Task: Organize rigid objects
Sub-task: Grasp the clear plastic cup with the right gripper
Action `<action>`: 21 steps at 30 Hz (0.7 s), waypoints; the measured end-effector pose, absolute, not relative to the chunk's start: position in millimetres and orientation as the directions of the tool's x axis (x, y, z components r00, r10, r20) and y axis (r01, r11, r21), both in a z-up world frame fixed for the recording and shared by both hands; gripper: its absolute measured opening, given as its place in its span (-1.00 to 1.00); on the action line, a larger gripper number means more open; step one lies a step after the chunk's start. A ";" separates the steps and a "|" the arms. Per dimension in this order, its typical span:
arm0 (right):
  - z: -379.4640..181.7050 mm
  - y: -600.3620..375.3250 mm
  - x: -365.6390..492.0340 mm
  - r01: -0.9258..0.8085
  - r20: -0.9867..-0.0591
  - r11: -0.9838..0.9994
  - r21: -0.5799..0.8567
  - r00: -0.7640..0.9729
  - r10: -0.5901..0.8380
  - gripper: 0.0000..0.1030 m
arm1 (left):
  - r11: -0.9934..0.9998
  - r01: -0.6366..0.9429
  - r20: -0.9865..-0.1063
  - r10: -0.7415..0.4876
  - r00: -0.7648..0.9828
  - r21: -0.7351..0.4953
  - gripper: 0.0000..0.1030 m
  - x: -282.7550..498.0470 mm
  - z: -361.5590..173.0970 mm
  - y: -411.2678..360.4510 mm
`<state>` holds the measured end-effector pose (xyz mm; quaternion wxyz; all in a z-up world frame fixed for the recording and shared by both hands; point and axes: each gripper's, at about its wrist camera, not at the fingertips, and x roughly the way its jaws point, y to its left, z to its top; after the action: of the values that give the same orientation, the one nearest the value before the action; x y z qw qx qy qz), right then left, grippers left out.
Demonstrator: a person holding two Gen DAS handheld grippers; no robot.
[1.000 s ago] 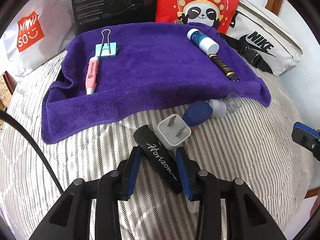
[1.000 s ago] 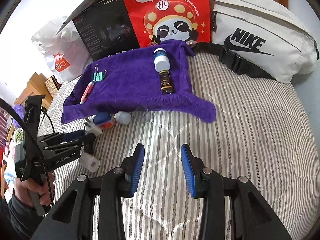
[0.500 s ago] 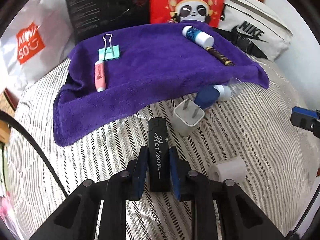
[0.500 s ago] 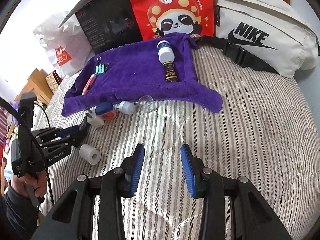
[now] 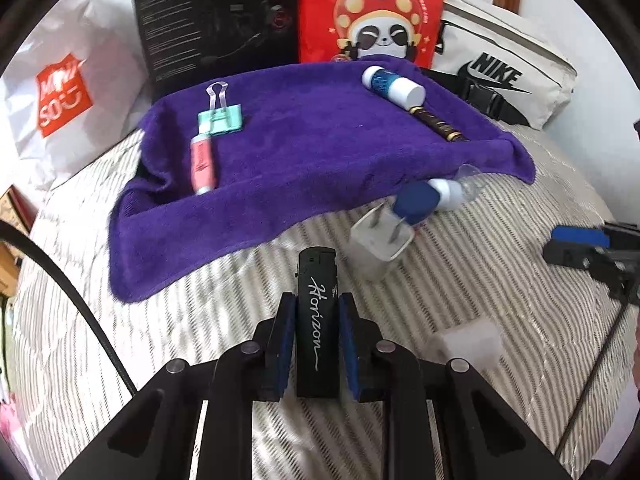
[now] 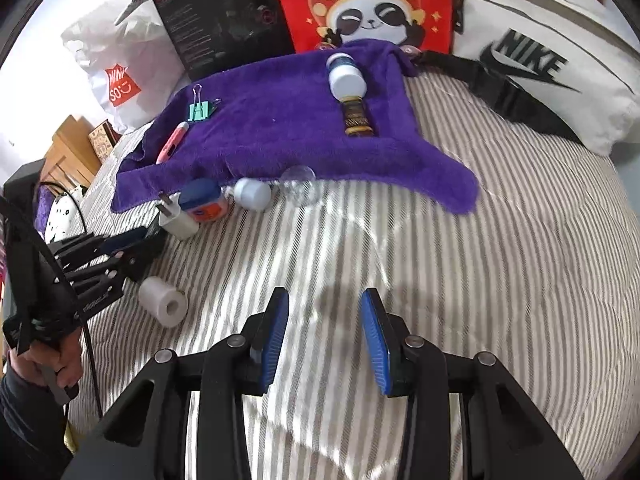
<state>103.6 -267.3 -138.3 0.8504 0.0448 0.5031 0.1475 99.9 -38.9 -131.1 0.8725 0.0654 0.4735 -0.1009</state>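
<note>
Black lighter (image 5: pixel 317 320) is now clamped in the left gripper (image 5: pixel 316 344) jaws, straightened since a second ago, so purple towel (image 5: pixel 304 152) ahead looks next. Right gripper (image 6: pixel 324 340) jaws apart, empty; only its view clearly shows the white roll (image 6: pixel 163 301) beside the left gripper's jaws.

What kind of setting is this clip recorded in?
Most likely a bedroom at home: the work surface is a bed with a striped quilt, a Nike bag and shopping bags lean at its far side, and wooden furniture stands beside it.
</note>
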 end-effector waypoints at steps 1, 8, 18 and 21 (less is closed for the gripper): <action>-138.7 -264.2 107.3 -0.214 -0.838 0.951 0.221 0.457 0.298 -0.26 | 0.974 0.227 -0.840 -0.110 0.531 0.015 -0.59 97.2 -131.3 -34.3; -142.9 -246.6 138.0 -0.260 -0.807 0.942 0.212 0.498 0.319 -0.26 | 0.991 0.136 -0.839 -0.063 0.540 0.013 -0.59 87.4 -131.8 0.4; -155.8 -219.2 156.6 -0.310 -0.781 0.946 0.094 0.566 0.263 -0.30 | 0.993 0.114 -0.824 -0.063 0.563 0.002 -0.59 88.1 -133.4 -0.6; -156.5 -211.8 163.1 -0.316 -0.785 0.948 0.043 0.576 0.228 -0.48 | 0.993 0.113 -0.829 -0.052 0.557 0.014 -0.59 89.0 -133.0 -2.0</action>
<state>163.1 -211.8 -156.5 0.8862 -0.0509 0.4341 0.1535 89.0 -2.0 -133.0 0.8818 0.0325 0.4682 -0.0468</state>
